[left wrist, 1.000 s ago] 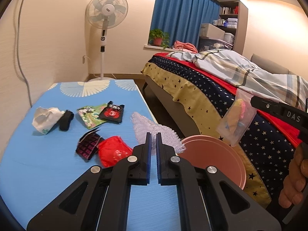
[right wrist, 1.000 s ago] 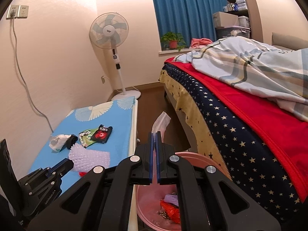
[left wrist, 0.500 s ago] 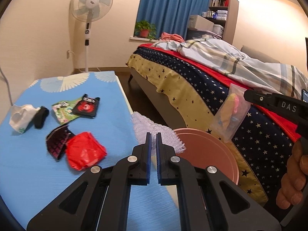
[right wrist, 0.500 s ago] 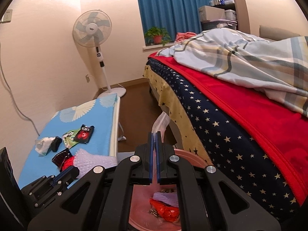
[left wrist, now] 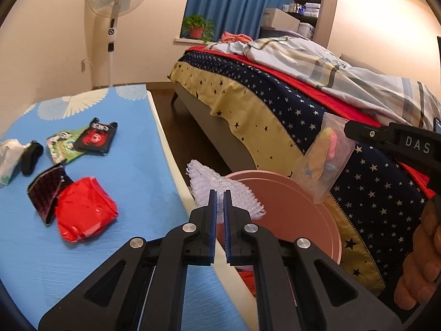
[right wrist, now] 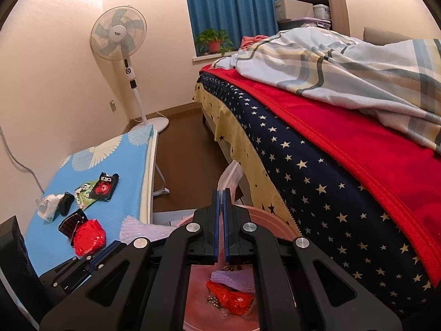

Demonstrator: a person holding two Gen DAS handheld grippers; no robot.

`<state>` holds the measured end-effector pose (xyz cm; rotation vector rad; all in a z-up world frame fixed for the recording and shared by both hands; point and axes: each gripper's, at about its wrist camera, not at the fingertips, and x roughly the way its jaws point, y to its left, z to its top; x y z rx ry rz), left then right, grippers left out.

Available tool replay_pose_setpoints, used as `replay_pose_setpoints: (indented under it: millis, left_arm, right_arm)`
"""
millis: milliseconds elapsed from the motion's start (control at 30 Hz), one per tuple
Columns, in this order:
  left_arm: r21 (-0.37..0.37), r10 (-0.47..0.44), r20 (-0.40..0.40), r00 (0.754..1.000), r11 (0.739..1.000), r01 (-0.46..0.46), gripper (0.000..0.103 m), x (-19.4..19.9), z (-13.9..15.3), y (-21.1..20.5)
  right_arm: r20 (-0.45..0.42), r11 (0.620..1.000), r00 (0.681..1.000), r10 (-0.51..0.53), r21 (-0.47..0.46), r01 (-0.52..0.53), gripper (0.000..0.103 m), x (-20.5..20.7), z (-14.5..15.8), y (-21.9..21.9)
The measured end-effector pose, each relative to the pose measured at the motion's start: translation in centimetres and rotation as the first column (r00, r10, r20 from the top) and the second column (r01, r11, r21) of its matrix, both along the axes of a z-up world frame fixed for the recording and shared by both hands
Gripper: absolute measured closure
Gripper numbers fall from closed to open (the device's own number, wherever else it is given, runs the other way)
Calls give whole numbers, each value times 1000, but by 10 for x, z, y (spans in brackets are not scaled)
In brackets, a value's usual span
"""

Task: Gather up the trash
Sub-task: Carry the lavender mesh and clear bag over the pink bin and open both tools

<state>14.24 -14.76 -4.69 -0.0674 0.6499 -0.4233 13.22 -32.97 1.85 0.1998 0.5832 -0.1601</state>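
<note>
Left hand-held gripper point(left wrist: 219, 193) is pinched on a sheet of bubble wrap point(left wrist: 220, 190), and that sheet fans out ahead of the tips, right over the near rim of the pink bin point(left wrist: 317, 220). The bin sits on the floor between the bench point(left wrist: 132, 143) and the bed point(left wrist: 275, 96), just forward and to the right of this gripper, so the drop looks like a short push right and a release.

Right hand-held gripper point(right wrist: 221, 193) is clamped on the top edge of a clear plastic bag point(left wrist: 328, 160). The bag hangs long axis down, its bottom corner just above the bin's far rim. In the right wrist view the bin's inside point(right wrist: 198, 281) lies directly below the fingers, with red wrapping and a bit of bubble wrap already in it. My call: the right hand is the nearer of the 2 to a clean drop, since its load is already over the opening.

Further out, to the left on the bench, 6 pieces remain: a red wrapper point(left wrist: 82, 212), a dark checked packet point(left wrist: 46, 190) touching it, a black-and-red packet point(left wrist: 96, 138), a green packet point(left wrist: 64, 146), a black scrap point(left wrist: 31, 157) and a white tissue point(left wrist: 9, 160).
</note>
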Motion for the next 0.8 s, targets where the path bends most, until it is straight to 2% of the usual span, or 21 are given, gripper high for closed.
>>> replay_pose_setpoints:
  millis: [567, 633, 667, 733, 800]
  left_arm:
    - [-3, -55, -53, 997, 998, 55, 98, 7, -13, -16]
    - [0, -61, -59, 996, 998, 61, 98, 7, -14, -16]
    - [3, -60, -61, 996, 998, 60, 97, 7, -14, -16]
    - [10, -58, -69, 996, 998, 58, 83, 7, -16, -16]
    - [19, -46, -67, 997, 999, 48, 76, 6, -15, -14]
  right_arm:
    - [-27, 1000, 999, -27, -6, 27, 100, 5, -8, -5]
    - [-31, 1000, 999, -29, -4, 28, 96, 6, -8, -6]
    - [-35, 999, 999, -34, -4, 34, 96, 6, -9, -7]
    - [-43, 999, 998, -42, -1, 42, 95, 6, -11, -8]
    - [-48, 999, 997, -52, 6, 53, 87, 6, -13, -10]
